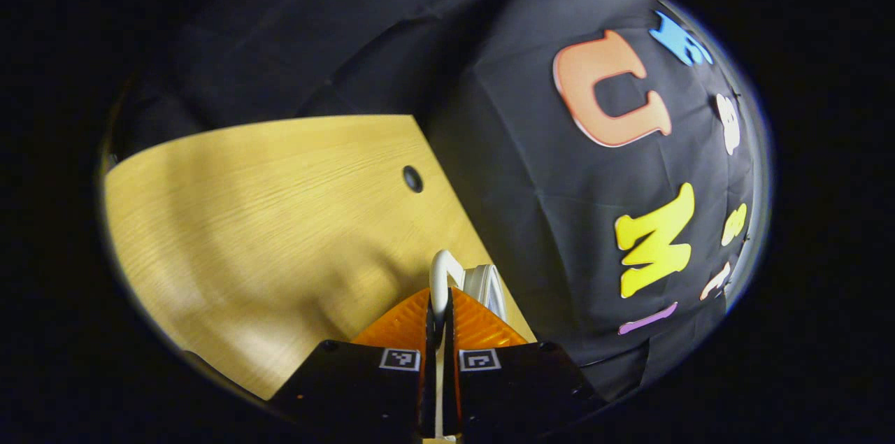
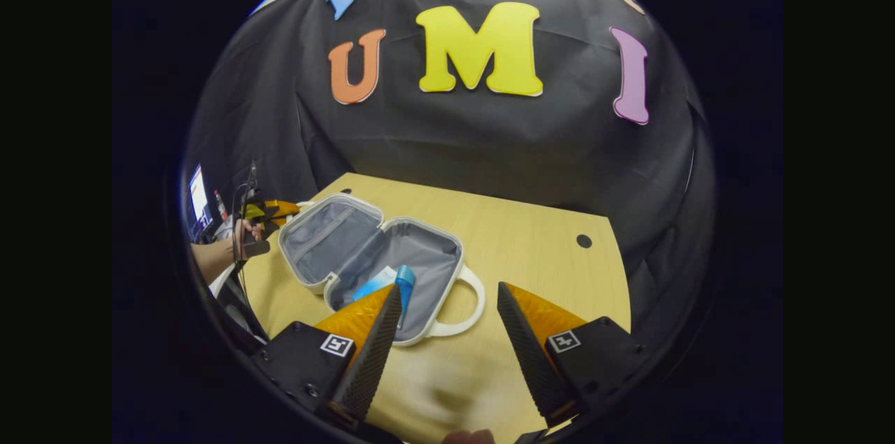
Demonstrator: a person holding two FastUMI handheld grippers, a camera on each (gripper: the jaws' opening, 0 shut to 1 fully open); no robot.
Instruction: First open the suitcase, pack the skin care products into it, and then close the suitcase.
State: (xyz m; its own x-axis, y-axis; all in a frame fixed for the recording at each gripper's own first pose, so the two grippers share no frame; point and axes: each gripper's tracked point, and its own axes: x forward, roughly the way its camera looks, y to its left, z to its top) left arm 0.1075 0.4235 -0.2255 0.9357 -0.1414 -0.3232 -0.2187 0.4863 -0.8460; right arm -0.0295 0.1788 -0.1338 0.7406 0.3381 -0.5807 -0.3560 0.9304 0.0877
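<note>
A white suitcase (image 2: 328, 238) with grey lining lies open on the wooden table (image 2: 531, 248), its two halves spread flat. In the near half rests a blue-capped skin care tube (image 2: 403, 282). My right gripper (image 2: 449, 298) hangs open just above the near handle (image 2: 467, 314), nothing between its fingers. At the far side, the left gripper (image 2: 269, 210), held by a hand (image 2: 234, 241), grips the lid's handle. In the left gripper view, my left gripper (image 1: 439, 308) is shut on that white handle (image 1: 440, 273), with the lid's rim (image 1: 489, 287) just beyond.
The table (image 1: 266, 220) has a small dark hole (image 2: 583, 241) near its back right corner, also visible as a hole (image 1: 412, 178) in the left gripper view. A lit screen (image 2: 198, 196) and cables stand beyond the table's left edge. Black cloth walls the back.
</note>
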